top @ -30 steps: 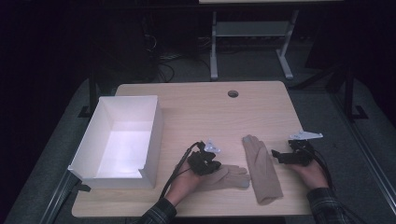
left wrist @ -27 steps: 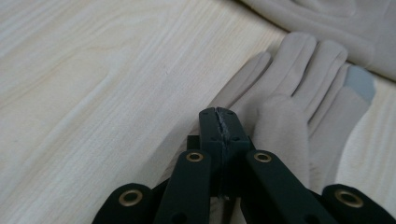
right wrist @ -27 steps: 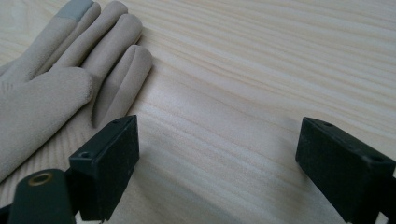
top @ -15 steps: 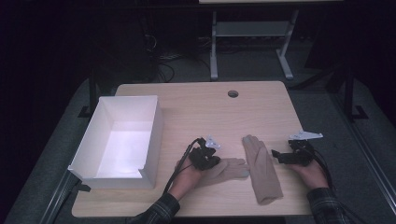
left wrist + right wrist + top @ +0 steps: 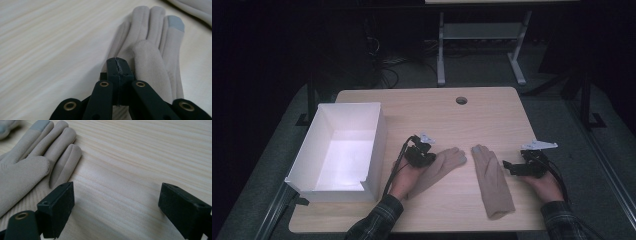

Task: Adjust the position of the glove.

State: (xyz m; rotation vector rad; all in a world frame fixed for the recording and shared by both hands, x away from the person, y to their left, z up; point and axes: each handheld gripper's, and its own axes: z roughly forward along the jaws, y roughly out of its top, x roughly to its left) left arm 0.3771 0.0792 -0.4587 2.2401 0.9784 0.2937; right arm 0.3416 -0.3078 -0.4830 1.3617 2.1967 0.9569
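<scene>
Left gripper (image 5: 426,159): jaws pinched flat together, pads meeting on the edge of the left glove (image 5: 439,167) near its thumb, seen close in the left gripper view (image 5: 117,68). Glove (image 5: 152,50) flat on the table (image 5: 422,107), fingers pointing toward the right glove (image 5: 492,182), grey patch on one fingertip. Right gripper (image 5: 512,167): jaws wide apart, nothing between them, bare wood under the gap (image 5: 115,202). Right glove just beside the right gripper's left jaw, not touching it; fingers (image 5: 60,142) spread flat, one with a grey tip. Both gloves apart, fingertips near each other at mid-table, cuffs toward the near edge. White box (image 5: 324,130) left of the left gripper, open top, well apart from the right glove, hard against the table's left edge. Round cable hole (image 5: 461,100) at the far edge, beyond both gloves. Plaid sleeve (image 5: 379,220) behind the left gripper, at the near edge.
</scene>
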